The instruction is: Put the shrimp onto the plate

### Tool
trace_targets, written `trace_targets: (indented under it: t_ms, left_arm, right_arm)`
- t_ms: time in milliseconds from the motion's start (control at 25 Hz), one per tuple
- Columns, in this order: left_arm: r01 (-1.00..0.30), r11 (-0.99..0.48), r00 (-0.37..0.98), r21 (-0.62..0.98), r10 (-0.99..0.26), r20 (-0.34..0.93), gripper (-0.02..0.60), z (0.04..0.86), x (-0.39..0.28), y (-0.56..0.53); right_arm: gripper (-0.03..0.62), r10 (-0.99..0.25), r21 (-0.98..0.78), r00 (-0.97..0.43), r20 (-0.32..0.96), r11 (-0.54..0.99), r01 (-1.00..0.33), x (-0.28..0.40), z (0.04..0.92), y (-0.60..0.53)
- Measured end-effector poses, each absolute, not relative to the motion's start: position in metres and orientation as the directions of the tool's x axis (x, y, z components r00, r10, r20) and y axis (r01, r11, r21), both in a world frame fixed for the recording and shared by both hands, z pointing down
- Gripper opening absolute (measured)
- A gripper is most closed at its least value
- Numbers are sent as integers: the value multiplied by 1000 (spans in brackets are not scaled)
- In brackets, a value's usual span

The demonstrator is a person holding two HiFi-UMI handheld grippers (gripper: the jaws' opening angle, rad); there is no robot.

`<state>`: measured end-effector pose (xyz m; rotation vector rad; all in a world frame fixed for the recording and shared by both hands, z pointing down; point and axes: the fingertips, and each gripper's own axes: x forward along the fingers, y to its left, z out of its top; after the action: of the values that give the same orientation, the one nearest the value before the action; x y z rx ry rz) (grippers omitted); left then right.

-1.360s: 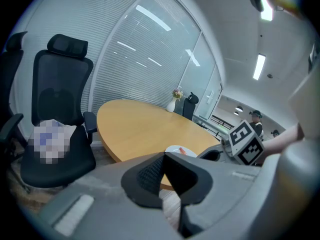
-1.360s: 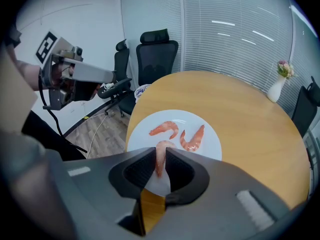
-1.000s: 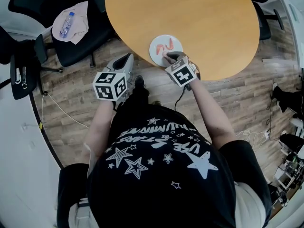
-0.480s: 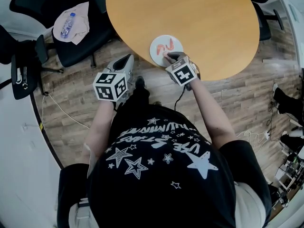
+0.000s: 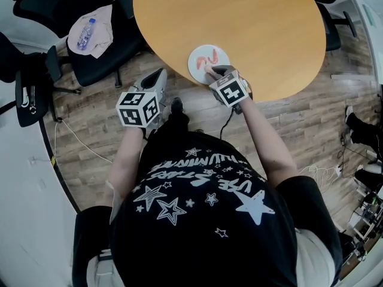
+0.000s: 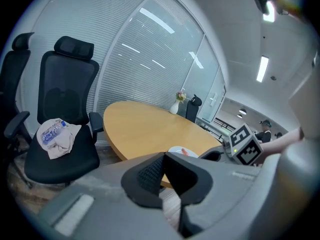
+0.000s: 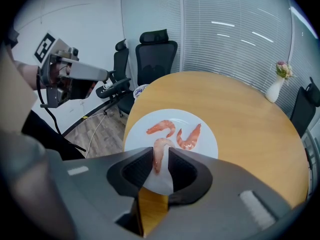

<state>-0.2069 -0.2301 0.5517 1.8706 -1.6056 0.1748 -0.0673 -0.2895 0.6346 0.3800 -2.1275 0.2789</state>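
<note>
A white plate (image 5: 196, 72) sits near the front edge of the round wooden table (image 5: 257, 23). Two pink shrimps (image 7: 161, 127) (image 7: 189, 136) lie on the plate (image 7: 210, 139). A third shrimp (image 7: 160, 151) hangs between the jaws of my right gripper (image 7: 160, 166), over the plate's near rim. These jaws are opening, with a gap showing beside the shrimp. In the head view my right gripper (image 5: 210, 70) reaches the plate's near edge. My left gripper (image 5: 161, 72) is held off the table to the left, shut and empty, and shows again as left gripper (image 6: 162, 176).
Black office chairs stand around the table; one chair (image 5: 90, 40) at the left holds a cloth with a water bottle (image 5: 84, 30). A small vase (image 7: 276, 84) stands at the table's far side. Cables (image 5: 72, 136) lie on the wooden floor.
The right gripper has stayed at the plate's near rim, and the left gripper has barely moved. No other change shows in the head view.
</note>
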Motion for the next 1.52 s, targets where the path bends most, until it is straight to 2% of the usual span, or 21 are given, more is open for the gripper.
trace_targets:
  t_ms: [440,880,1200,1520]
  left_arm:
    - [-923,-43,235,383,-851,470,2,537,-193,-226]
    - [-936,-80,228,344,-881,416,2,501,-161,-207]
    - [-937,-103,237,333,-888,393,2,486,-121,-177]
    - [-940,-100,234,325,-883,406,2,488,-86,-135]
  right_arm:
    - [100,-196,-20,-558,806,934,-356,-63,612,-280]
    - [95,-273,25,-636,722,929,-370,-37,560,-257]
    - [67,-329,31,-684,651,912,-409,-6,527,-229]
    - [16,-325,30,-716,618,920,-391,14,514,-187]
